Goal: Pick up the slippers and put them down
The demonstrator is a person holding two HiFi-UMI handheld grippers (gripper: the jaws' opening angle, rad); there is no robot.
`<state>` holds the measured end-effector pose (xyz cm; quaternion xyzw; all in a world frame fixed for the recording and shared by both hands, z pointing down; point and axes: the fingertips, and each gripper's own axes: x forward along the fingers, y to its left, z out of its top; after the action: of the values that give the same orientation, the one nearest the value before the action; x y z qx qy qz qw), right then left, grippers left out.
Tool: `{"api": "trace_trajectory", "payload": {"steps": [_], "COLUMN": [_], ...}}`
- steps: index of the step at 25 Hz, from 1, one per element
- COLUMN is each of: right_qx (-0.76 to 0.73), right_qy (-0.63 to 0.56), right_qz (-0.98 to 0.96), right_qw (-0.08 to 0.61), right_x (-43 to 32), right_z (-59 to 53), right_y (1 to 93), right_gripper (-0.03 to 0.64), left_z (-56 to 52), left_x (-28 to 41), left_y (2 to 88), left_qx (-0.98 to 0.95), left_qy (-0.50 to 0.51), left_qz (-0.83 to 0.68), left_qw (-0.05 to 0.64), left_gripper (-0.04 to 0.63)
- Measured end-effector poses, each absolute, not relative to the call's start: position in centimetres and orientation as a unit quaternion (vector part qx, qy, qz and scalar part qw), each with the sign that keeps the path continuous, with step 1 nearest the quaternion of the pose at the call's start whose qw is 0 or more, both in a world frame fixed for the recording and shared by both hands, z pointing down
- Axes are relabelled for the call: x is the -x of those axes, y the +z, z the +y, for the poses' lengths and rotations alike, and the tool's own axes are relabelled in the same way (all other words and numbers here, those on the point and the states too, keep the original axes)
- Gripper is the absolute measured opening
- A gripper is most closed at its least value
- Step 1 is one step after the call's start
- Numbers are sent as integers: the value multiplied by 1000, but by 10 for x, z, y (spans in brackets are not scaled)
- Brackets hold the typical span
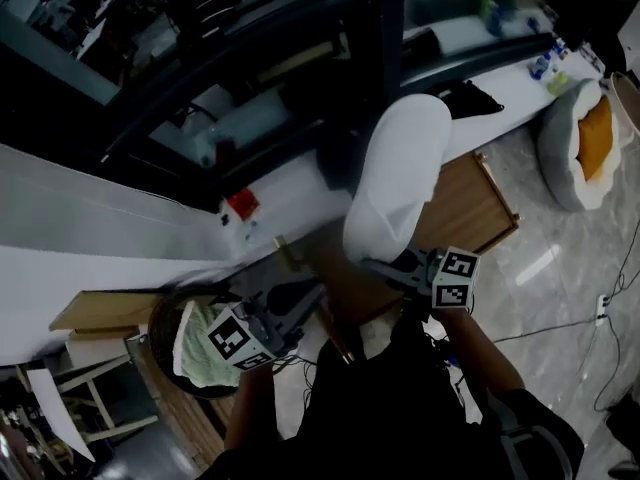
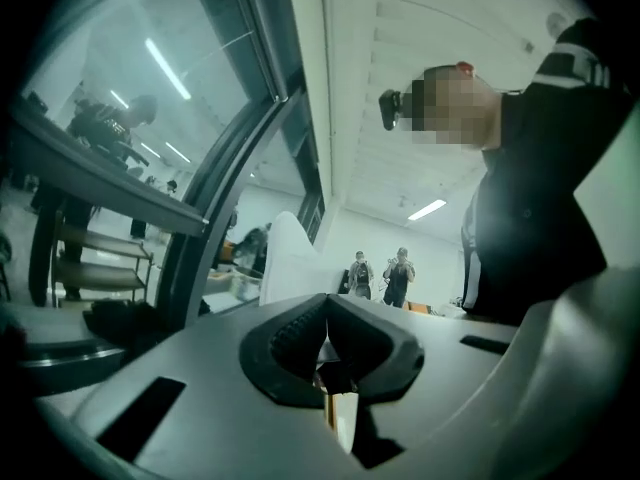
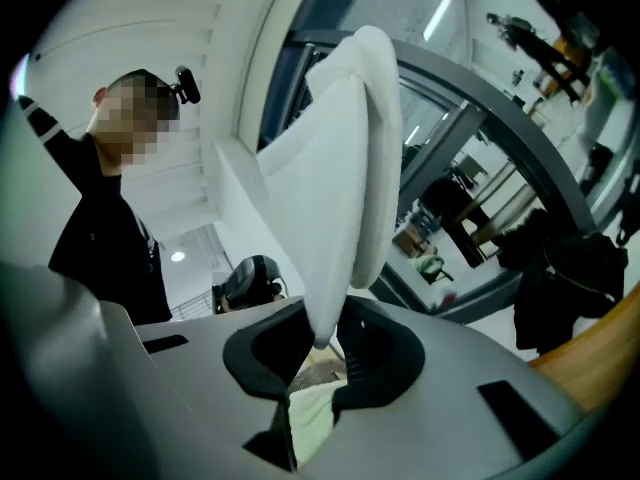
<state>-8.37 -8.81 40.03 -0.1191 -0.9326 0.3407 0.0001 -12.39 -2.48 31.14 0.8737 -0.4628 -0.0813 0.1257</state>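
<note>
Slipper (image 3: 335,168) pinched by right claw (image 3: 322,336) — gripped edge hidden; left claw (image 2: 325,340) pressed together.

Slipper (image 3: 340,168): white cloth, matt, a soft nap is noted. Floor (image 1: 560,268): stone-like tile, glossy, reflections are recorded. Board (image 1: 475,208): wood, matt. Right gripper (image 3: 325,336): shell of smooth matt grey plastic; pads (image 3: 362,356) black, ribbed. Towel (image 1: 200,340): pale green cloth, rough.

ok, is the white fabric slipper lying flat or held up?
Held up: the white fabric slipper stands above the jaws of the right hand-held gripper, which is shut on its lower edge.
</note>
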Motion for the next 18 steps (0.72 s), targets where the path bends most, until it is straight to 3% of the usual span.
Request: {"api": "trace_trajectory", "payload": {"steps": [7,18], "right_qx": [36,-66], "right_qy": [476,606], "right_qz": [-879,-793], "right_qw": [-19,-21], "right_x": [67,55], "right_z": [-74,-55], "right_y": [495,634], "right_gripper": [66,66], "left_z": [-26,-32], "left_x": [108,77], "left_y": [379,431], "left_qx": [-882,-896], "left_qy": [-62,-82], "left_qz": [-418,-354], "left_qw": [210,255], "left_gripper": [11,11]}}
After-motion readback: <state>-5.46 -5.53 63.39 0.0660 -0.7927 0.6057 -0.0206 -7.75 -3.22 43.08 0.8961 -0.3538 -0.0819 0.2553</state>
